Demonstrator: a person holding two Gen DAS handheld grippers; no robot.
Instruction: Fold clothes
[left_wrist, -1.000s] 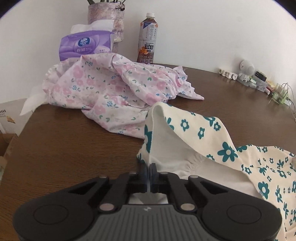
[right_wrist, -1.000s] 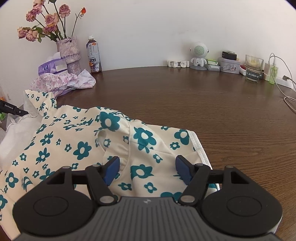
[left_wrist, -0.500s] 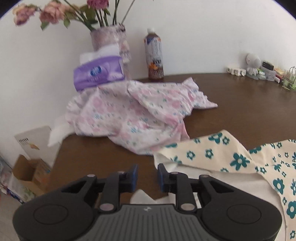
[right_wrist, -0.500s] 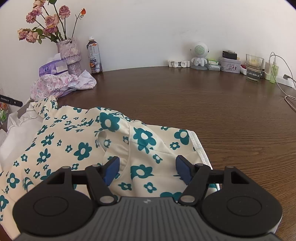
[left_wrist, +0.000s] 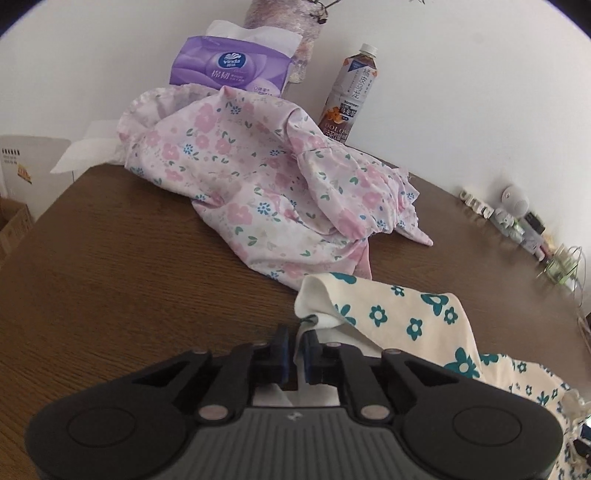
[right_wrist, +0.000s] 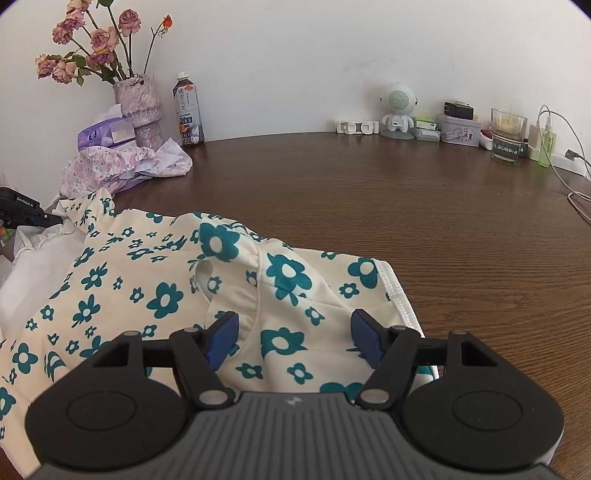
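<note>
A cream garment with teal flowers (left_wrist: 406, 317) lies spread on the brown table (left_wrist: 129, 277). My left gripper (left_wrist: 297, 343) has its fingers drawn close, with a white fold of that garment's corner pinched between them. In the right wrist view the same garment (right_wrist: 166, 295) fills the near table, and the left gripper (right_wrist: 61, 220) reaches its raised far-left corner. My right gripper (right_wrist: 293, 332) hovers open over the garment's near right part, by the white ribbed hem, with nothing between its fingers. A crumpled pink floral garment (left_wrist: 258, 192) lies in a heap farther back.
A purple tissue pack (left_wrist: 229, 70), a vase of dried roses (right_wrist: 142, 107) and a tea bottle (right_wrist: 188, 110) stand behind the pink heap. Small gadgets, a glass (right_wrist: 508, 134) and a charging cable (right_wrist: 576, 199) line the back right. Cardboard boxes (left_wrist: 14, 221) sit beyond the left edge.
My left gripper let go of the cream corner, drew back, then returned lower and closed on it again. The raised cloth dropped flatter. The right gripper has stayed open and still.
</note>
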